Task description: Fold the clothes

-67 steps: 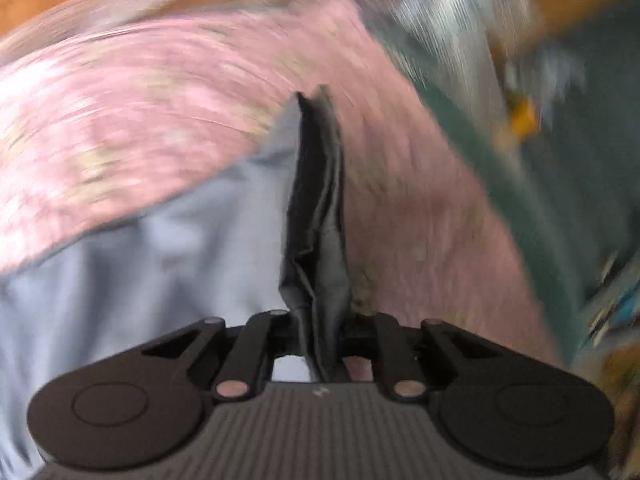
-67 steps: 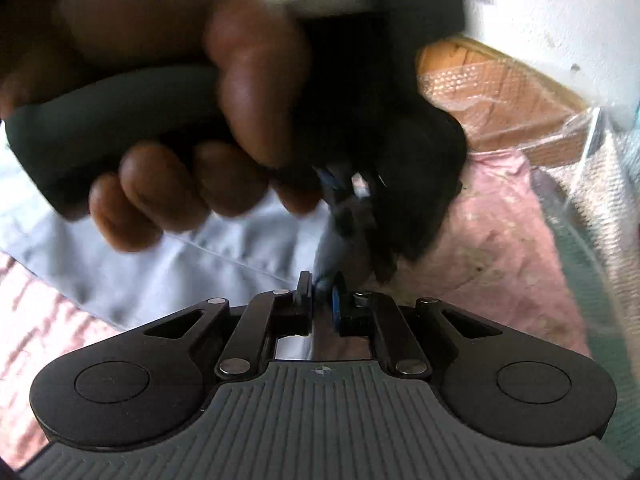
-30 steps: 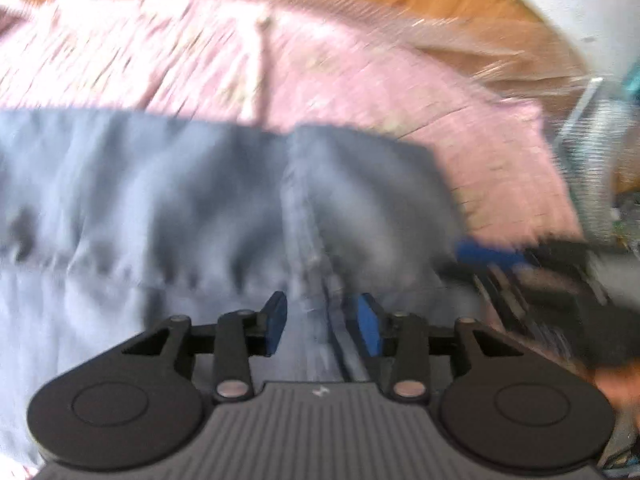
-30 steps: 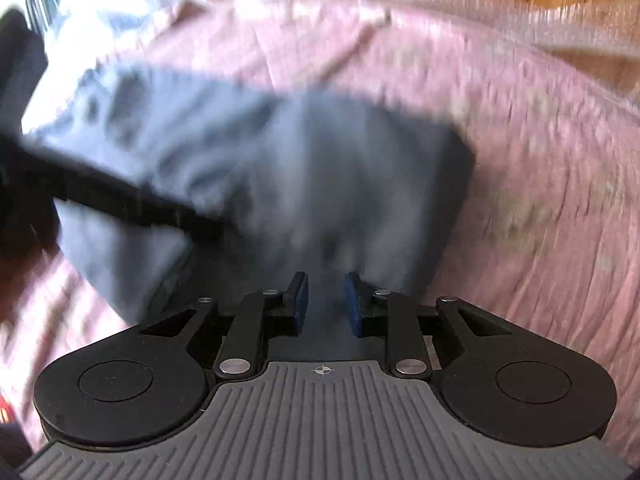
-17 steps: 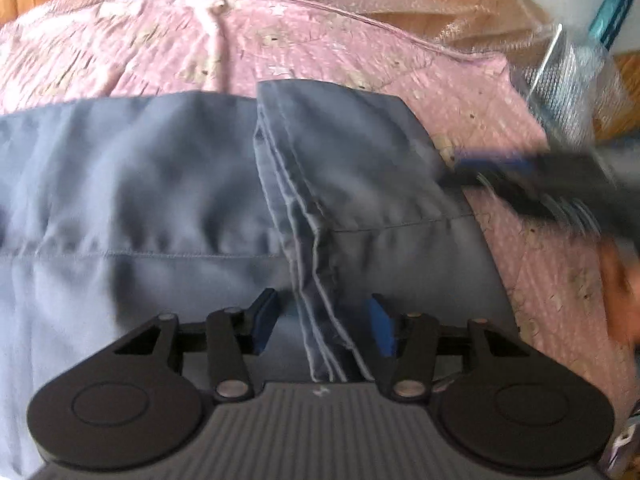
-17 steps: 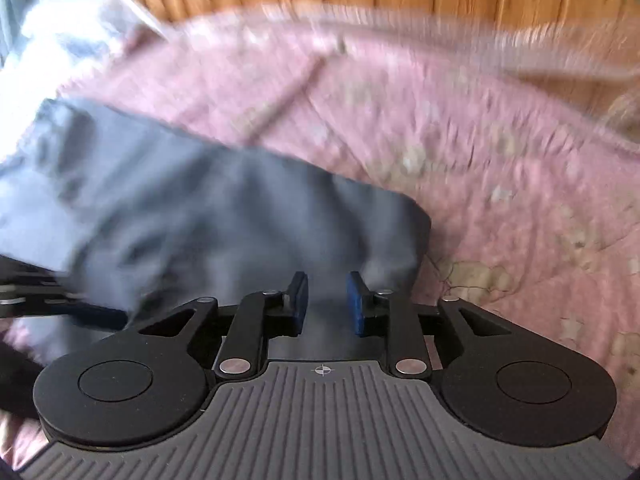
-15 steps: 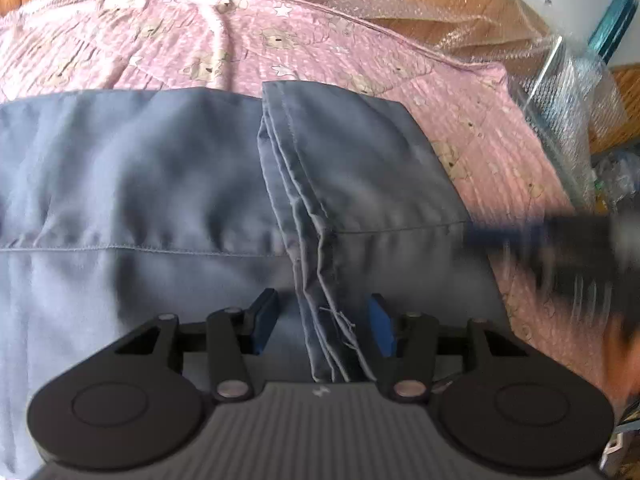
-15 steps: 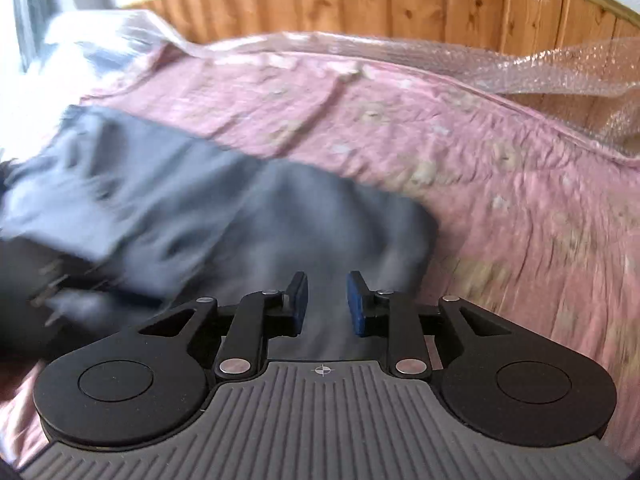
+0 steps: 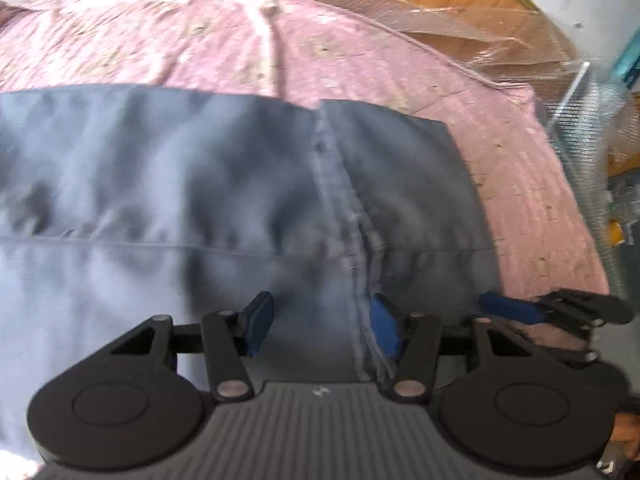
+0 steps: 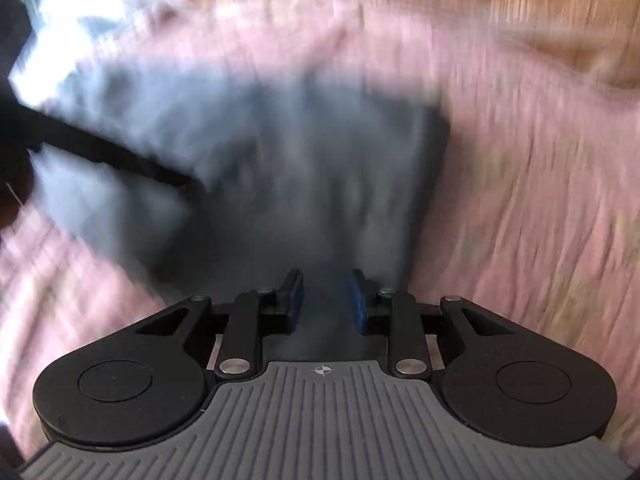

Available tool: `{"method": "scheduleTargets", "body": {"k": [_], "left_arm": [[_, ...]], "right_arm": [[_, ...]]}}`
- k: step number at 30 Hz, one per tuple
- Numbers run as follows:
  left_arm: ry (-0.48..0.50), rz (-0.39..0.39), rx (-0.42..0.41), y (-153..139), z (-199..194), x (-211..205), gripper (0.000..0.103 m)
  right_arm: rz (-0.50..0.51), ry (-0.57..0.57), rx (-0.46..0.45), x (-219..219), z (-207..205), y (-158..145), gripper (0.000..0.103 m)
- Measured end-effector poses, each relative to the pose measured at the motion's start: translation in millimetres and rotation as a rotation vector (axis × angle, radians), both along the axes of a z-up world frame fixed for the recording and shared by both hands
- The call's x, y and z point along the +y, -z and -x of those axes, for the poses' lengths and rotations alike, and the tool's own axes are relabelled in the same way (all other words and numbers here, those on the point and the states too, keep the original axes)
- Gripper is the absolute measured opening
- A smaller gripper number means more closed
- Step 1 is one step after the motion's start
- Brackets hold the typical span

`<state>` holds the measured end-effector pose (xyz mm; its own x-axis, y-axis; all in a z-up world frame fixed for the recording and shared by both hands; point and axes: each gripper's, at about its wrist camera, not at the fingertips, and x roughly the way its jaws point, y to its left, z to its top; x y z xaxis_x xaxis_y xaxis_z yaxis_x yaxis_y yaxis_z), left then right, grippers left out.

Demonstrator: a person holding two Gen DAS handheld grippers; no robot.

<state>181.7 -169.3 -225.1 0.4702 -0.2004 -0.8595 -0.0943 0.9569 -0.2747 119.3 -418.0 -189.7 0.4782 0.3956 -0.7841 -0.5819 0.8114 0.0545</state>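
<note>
Grey garment point(image 9: 224, 184) flat on pink quilt point(image 9: 532, 184), bubble wrap point(image 9: 460, 20) along far edge. Left gripper point(image 9: 322, 326) released above seam; right gripper point(image 10: 326, 300) released, near garment's right edge.

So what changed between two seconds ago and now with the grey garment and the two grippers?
The left gripper, then shut on a bunched fold of the grey garment, has let go and stands open. The right gripper has opened too. The garment now lies folded flat, still on the pink bedspread.
</note>
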Motion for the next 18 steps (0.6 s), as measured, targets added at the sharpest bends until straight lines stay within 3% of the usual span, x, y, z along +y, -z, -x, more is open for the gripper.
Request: {"method": "scheduleTargets", "body": {"k": [3,6,9,12,14,18], "left_arm": [[-0.052,-0.064,0.031,-8,9,14,0.058],[-0.114,-0.114,0.078,-11,18,32,0.061],[-0.179,-0.125,0.114,-11,28,52,0.063],[-0.220,-0.125,0.124,-14,39,71,0.064],[-0.239,-0.108,0.113,-15,46,81,0.068],[-0.286,-0.092,0.123,-8,53,97,0.068]], "right_arm": [[-0.024,0.024,0.043,8,-17,-16,0.030],[-0.032,0.022,-0.059,22,-47,-34,0.030],[0.015,0.060,-0.024,33,-94,-8,0.030],[0.043,0.037,0.014,34,-115,18,0.029],[0.065,0.047,0.018,42,-112,5,0.031],[-0.075,-0.022,0.052,58,-64,-21,0.031]]}}
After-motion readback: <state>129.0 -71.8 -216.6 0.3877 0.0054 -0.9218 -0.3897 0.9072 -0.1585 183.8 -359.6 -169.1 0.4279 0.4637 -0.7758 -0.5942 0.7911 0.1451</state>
